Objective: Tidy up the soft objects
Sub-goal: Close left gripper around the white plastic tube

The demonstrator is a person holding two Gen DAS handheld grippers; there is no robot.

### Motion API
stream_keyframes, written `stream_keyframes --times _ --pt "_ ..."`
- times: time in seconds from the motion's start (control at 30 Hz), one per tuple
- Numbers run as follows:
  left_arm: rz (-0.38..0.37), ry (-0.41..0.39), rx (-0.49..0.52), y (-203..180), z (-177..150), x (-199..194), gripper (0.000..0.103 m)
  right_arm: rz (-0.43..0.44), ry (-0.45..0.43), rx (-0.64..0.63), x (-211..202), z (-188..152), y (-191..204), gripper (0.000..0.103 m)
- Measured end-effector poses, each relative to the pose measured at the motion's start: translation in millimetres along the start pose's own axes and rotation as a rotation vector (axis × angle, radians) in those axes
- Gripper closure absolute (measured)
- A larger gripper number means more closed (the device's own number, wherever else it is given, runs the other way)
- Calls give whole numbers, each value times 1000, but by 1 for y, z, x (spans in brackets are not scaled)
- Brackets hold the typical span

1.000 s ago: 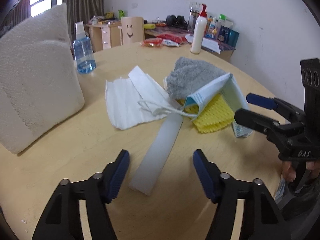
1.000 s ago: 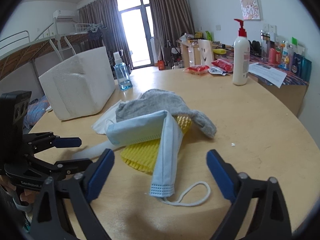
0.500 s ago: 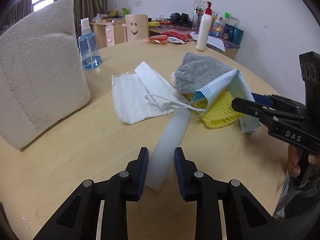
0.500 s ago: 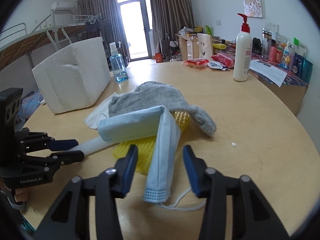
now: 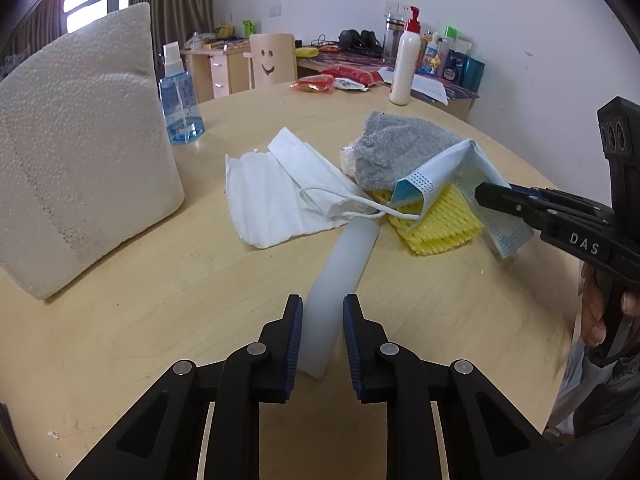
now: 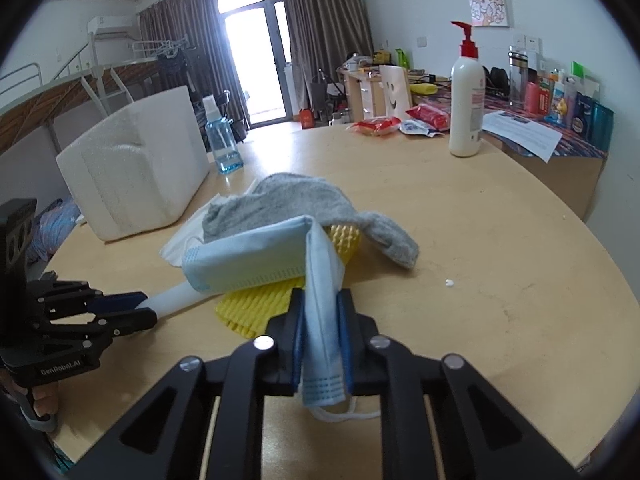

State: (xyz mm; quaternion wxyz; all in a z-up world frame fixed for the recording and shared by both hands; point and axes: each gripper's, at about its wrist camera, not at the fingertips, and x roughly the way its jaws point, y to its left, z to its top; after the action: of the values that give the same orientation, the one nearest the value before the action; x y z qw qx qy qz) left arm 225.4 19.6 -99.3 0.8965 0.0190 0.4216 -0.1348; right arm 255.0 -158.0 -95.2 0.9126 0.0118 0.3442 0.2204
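**Mia:** Both tongs closed in since a moment ago. They were spread wide then. The left tongs [image 5: 319,334] were closing around the near end of the white strip [image 5: 343,276], with the strip between the pads.

**Ben:** And the right tongs [image 6: 321,346]?

**Mia:** They were closing too, and the near end of the blue mask [image 6: 320,308] hung between their pads. It looked pinched.

**Ben:** Where was the rest of the soft stuff?

**Mia:** In a heap in the middle of the bench [image 6: 500,280]. The blue mask lay over the yellow net [image 5: 436,224], and the gray cloth [image 6: 308,196] sat on the far side of them. The white mask [image 5: 276,196] lay flat to the left.

**Ben:** So what did that mean?

**Mia:** I think each hand had picked one thing to pull out of the heap. Nothing looked sorted yet. The mask's string [image 5: 352,204] crossed the far end of the strip, so it might snag.
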Motion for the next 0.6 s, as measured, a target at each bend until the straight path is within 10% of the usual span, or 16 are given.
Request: stream_keyframes --times 0.4,0.6 --pt "-36 -49 25 -3 -1 -10 93 -11 -37 7 -17 3 2 87" --pt "-39 -50 47 -7 0 -11 49 -14 -24 11 -17 -2 2 87"
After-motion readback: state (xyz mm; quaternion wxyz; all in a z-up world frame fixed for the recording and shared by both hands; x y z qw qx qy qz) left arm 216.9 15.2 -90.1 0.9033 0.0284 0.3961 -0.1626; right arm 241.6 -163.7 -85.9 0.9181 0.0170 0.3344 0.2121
